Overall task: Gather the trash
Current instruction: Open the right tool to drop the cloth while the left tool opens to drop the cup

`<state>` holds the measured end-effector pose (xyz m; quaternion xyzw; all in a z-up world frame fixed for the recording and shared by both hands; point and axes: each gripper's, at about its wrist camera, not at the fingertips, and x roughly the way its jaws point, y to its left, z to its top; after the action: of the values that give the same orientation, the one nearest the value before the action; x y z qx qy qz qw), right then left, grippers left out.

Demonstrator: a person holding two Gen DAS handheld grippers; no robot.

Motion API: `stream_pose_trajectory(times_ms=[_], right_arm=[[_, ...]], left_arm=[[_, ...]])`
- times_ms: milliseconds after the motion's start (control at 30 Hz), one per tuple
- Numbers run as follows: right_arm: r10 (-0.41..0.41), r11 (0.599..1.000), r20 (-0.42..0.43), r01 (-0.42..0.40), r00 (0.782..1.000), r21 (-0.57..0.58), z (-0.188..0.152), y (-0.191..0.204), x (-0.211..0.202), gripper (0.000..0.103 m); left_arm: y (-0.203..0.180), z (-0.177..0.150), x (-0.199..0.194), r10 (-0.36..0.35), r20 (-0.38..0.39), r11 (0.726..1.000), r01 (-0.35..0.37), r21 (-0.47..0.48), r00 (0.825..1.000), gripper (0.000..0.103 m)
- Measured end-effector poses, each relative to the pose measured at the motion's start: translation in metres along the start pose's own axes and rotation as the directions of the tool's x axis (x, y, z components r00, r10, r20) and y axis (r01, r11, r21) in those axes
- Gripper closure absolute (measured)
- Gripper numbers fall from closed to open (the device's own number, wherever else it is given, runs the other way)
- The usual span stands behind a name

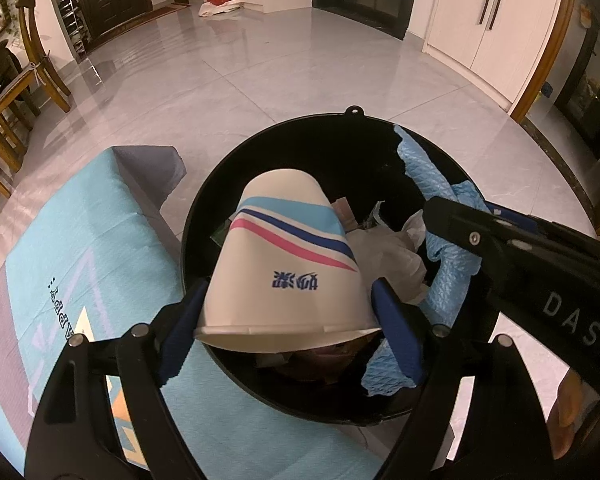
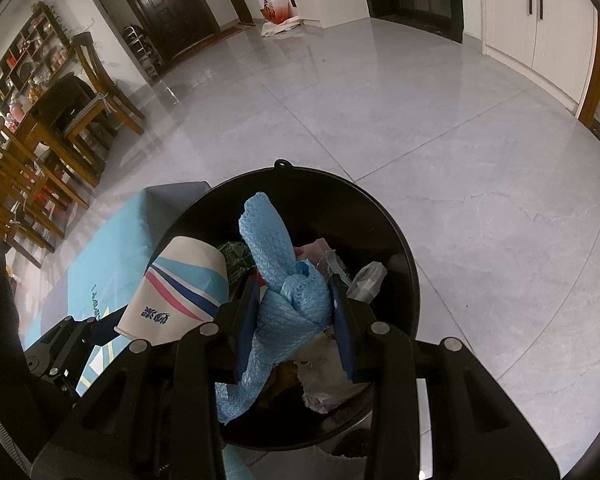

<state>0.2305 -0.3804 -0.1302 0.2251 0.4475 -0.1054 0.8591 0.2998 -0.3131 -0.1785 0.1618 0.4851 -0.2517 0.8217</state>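
A black round trash bin [image 1: 340,120] stands on the floor beside a low table; it also shows in the right wrist view [image 2: 380,216]. My left gripper [image 1: 288,320] is shut on a white paper cup [image 1: 284,256] with blue and pink stripes, held upside down over the bin's near left side. The cup also shows in the right wrist view [image 2: 180,292]. My right gripper [image 2: 294,320] is shut on a crumpled blue cloth [image 2: 276,264] over the bin. The cloth also shows in the left wrist view [image 1: 440,200]. Crumpled paper and wrappers [image 1: 388,252] lie inside the bin.
A turquoise tablecloth [image 1: 80,260] covers the low table left of the bin. Wooden chairs [image 2: 28,160] and a table stand at the far left. Grey tiled floor [image 2: 460,160] spreads beyond the bin. White cabinets [image 1: 492,28] line the right wall.
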Motion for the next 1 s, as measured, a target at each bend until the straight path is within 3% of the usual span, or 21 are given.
stream_pose_trajectory(times_ms=[167, 233, 700, 800, 1000], right_arm=[[0.0, 1.0, -0.006, 0.0, 1.0, 0.002, 0.0, -0.002, 0.001, 0.066], [-0.001, 1.0, -0.006, 0.001, 1.0, 0.002, 0.0, -0.001, 0.002, 0.061], [-0.003, 1.0, 0.0, 0.003, 1.0, 0.009, -0.002, -0.001, 0.001, 0.06], [-0.002, 1.0, 0.0, 0.002, 1.0, 0.009, -0.002, -0.001, -0.001, 0.059], [-0.001, 1.0, 0.039, 0.0, 0.999, 0.019, -0.004, 0.0, -0.014, 0.053]], left_arm=[[0.001, -0.001, 0.0, -0.003, -0.001, 1.0, 0.003, -0.005, 1.0, 0.019], [0.002, -0.001, 0.0, -0.001, -0.002, 1.0, 0.001, -0.005, 1.0, 0.019], [0.002, -0.003, -0.002, -0.003, 0.008, 1.0, 0.003, -0.003, 1.0, 0.018], [0.004, -0.004, -0.006, -0.006, 0.023, 1.0, 0.006, -0.011, 1.0, 0.01], [0.007, -0.007, -0.021, -0.011, 0.049, 1.0, 0.011, -0.015, 0.999, 0.008]])
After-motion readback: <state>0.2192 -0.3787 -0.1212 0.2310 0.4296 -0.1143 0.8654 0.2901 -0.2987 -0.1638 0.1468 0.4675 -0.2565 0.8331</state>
